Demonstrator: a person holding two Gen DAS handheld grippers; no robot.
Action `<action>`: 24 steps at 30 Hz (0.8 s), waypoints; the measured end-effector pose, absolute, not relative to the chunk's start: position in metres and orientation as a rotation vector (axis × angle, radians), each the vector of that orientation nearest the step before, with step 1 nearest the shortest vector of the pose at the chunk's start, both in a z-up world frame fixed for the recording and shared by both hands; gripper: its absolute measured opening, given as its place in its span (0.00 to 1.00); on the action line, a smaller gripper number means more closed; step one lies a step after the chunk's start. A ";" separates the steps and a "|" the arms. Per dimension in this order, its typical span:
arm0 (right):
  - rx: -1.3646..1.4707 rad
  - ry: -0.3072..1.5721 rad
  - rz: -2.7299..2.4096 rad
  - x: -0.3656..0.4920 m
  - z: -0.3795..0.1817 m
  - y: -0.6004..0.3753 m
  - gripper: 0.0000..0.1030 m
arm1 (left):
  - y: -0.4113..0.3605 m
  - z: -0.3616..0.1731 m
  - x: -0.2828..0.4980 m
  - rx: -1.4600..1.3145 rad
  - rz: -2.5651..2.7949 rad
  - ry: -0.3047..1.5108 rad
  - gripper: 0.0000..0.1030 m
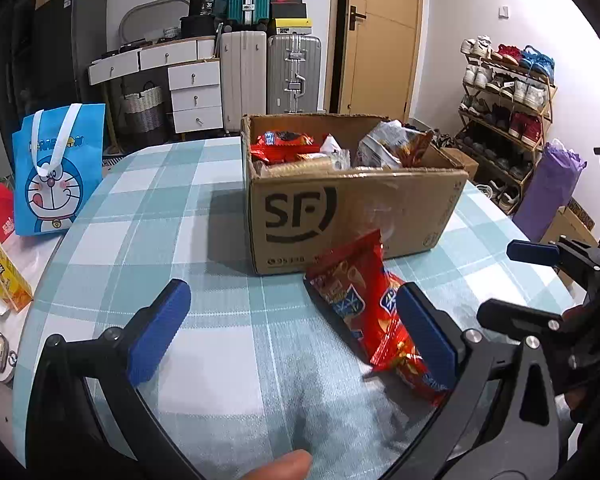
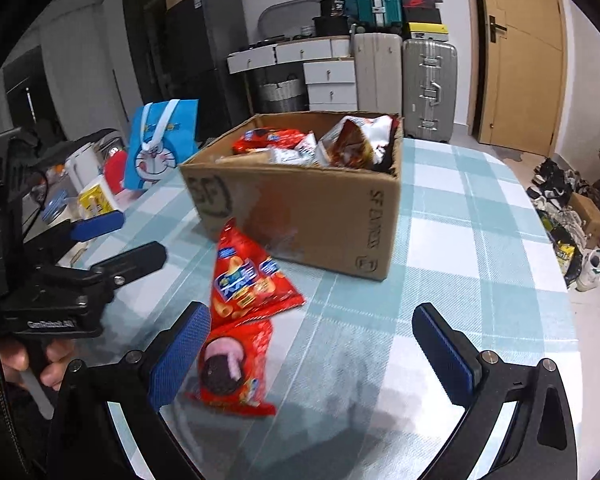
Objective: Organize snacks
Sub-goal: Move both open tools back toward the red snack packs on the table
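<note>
Snacks [image 2: 256, 280] (two bags) beside box [image 2: 320, 216], claws apart

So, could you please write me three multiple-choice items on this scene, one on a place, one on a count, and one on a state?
1. Where does the blue cartoon bag stand?
A. inside the cardboard box
B. at the table's left edge
C. on the floor by the door

2. How many red snack packets lie on the table in front of the cardboard box?
A. two
B. none
C. five

3. How is the left gripper?
A. shut on a packet
B. shut on nothing
C. open

Answers:
1 B: it stands upright there, apart from the box.
2 A: the chips packet and the cookie packet.
3 C: its blue pads sit wide apart.
</note>
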State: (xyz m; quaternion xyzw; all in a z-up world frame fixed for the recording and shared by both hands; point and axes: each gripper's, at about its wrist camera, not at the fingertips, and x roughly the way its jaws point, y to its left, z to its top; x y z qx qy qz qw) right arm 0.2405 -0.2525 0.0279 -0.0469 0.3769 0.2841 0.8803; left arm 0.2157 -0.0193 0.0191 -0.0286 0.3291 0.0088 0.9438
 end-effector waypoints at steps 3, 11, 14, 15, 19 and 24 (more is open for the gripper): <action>-0.113 0.800 0.618 0.236 0.027 -0.248 0.99 | -0.021 0.019 0.212 -0.042 0.030 0.670 1.00; -0.164 0.834 0.659 0.231 0.016 -0.234 0.99 | -0.011 0.013 0.207 -0.058 0.045 0.690 1.00; -0.175 0.846 0.669 0.230 0.011 -0.229 0.99 | -0.009 0.009 0.209 -0.061 0.052 0.699 1.00; -0.183 0.853 0.673 0.230 0.010 -0.227 0.99 | -0.008 0.008 0.209 -0.065 0.052 0.700 1.00; -0.213 0.866 0.697 0.226 0.004 -0.220 0.99 | -0.006 0.004 0.212 -0.070 0.057 0.712 1.00; -0.236 0.895 0.726 0.222 -0.004 -0.211 0.99 | -0.005 -0.001 0.214 -0.073 0.061 0.724 1.00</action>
